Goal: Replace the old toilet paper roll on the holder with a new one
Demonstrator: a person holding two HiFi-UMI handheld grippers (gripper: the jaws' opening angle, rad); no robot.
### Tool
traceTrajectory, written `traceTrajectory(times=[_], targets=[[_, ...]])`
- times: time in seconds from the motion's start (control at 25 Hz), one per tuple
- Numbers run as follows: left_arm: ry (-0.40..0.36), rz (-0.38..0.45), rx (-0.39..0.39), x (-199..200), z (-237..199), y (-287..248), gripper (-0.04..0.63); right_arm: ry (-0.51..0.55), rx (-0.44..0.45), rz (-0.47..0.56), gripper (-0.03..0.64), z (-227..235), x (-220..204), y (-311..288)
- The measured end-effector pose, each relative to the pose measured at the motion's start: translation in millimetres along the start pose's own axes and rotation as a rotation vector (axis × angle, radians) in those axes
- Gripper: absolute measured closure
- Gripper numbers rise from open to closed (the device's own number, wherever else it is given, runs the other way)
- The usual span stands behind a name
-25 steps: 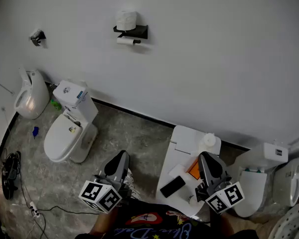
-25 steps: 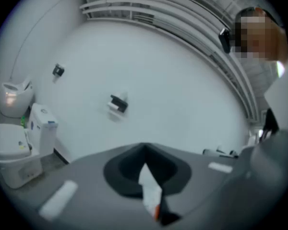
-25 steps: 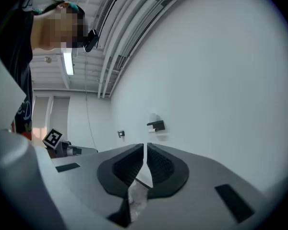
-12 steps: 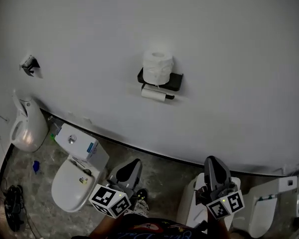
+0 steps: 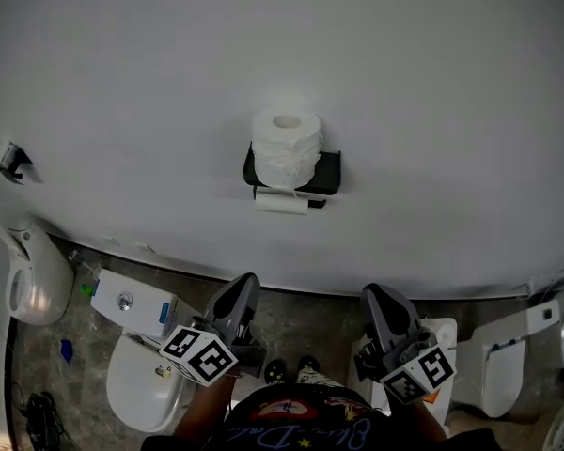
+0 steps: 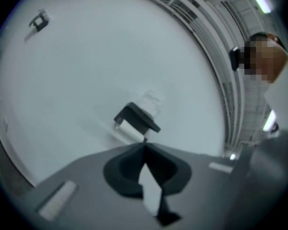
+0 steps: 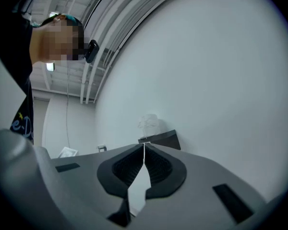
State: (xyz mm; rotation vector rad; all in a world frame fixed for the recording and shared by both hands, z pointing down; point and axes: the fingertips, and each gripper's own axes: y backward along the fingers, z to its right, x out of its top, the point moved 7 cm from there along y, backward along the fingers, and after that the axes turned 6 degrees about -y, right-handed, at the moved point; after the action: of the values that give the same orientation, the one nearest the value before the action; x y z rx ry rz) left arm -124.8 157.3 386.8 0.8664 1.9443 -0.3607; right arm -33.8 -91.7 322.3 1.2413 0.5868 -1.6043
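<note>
The left gripper's (image 5: 246, 282) fingers are pressing flat against each other, with nothing held between them. The right gripper's (image 5: 374, 295) fingers are sitting the same way, tips meeting and empty. Both are pointing at the white wall (image 5: 423, 83), side by side and apart, each carrying a cube with black-and-white square markers at its rear.

Above them on the wall, the black holder (image 5: 328, 171) is hanging roughly midway between the two tips. A full white roll (image 5: 286, 148) is standing upright on the holder's top shelf, its paper looking loose and crumpled at the side. Under the shelf the thin old roll (image 5: 281, 203) is lying level on the bar. In both gripper views the holder is showing just over the closed tips, with only bare wall around it.

Below, a white toilet (image 5: 141, 393) and its tank (image 5: 132, 303) are standing on the grey stone floor (image 5: 305, 322) beside the left gripper. A urinal (image 5: 33, 285) is hanging further left, with a small metal fitting (image 5: 9, 158) above it. Another toilet (image 5: 493, 374) is standing at the right, past the right gripper.

A blue label (image 5: 164, 313) on the tank is too small to read. Light cursive lettering on the person's dark shirt (image 5: 291, 426) is too dim to make out.
</note>
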Motion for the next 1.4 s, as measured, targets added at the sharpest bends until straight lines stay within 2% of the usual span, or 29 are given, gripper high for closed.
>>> traceTrajectory(times=[0.08, 0.16, 0.2, 0.28, 0.36, 0.52, 0.6, 0.68, 0.84, 0.92, 1.0, 1.08, 1.24, 1.4], targets=[[0.1, 0.041, -0.019, -0.7, -7.4, -15.3, 0.598, 0.004, -0.012, -0.024, 0.601, 5.1, -2.4, -3.9], [0.231, 0.07, -0.061, -3.4, -14.3, -36.3, 0.598, 0.014, -0.029, -0.039, 0.601, 13.8, -2.8, -5.7], [0.297, 0.079, -0.089, -4.4, -16.7, -48.6, 0.573, 0.014, -0.03, -0.032, 0.601, 16.2, -1.0, -7.0], [0.405, 0.102, -0.149, -5.4, -17.4, -75.3, 0.474, 0.018, -0.036, -0.024, 0.601, 19.6, 3.5, -8.0], [0.471, 0.113, -0.174, -9.7, -22.3, -97.9, 0.412, 0.026, -0.058, -0.03, 0.601, 23.9, 5.5, -5.8], [0.587, 0.11, -0.151, -21.5, -42.1, -123.8, 0.306, 0.04, -0.145, -0.035, 0.601, 36.9, 4.0, 8.7], [0.611, 0.114, -0.126, -23.3, -51.7, -131.7, 0.24, 0.098, -0.195, -0.062, 0.601, 41.8, 2.1, 15.2], [0.651, 0.146, -0.121, -22.1, -60.5, -139.0, 0.208, 0.15, -0.223, -0.092, 0.601, 43.2, -0.4, 16.3], [0.743, 0.252, -0.195, -14.2, -66.8, -156.3, 0.205, 0.141, -0.221, -0.084, 0.601, 44.2, 0.4, 11.9], [0.745, 0.264, -0.208, -12.7, -67.6, -161.4, 0.226, 0.139, -0.223, -0.076, 0.601, 45.3, 2.0, 10.2], [0.713, 0.264, -0.199, -12.1, -67.1, -161.6, 0.406, 0.158, -0.233, -0.08, 0.601, 47.2, 2.5, 10.1], [0.69, 0.266, -0.207, -11.3, -64.3, -161.1, 0.408, 0.182, -0.252, -0.089, 0.601, 49.9, 3.0, 12.1], [0.707, 0.256, -0.248, -13.5, -54.8, -168.8, 0.411, 0.169, -0.28, -0.075, 0.601, 55.5, 5.3, 18.9], [0.706, 0.179, -0.276, -30.0, -34.7, -188.6, 0.41, 0.175, -0.31, -0.055, 0.601, 57.4, 9.9, 33.6]])
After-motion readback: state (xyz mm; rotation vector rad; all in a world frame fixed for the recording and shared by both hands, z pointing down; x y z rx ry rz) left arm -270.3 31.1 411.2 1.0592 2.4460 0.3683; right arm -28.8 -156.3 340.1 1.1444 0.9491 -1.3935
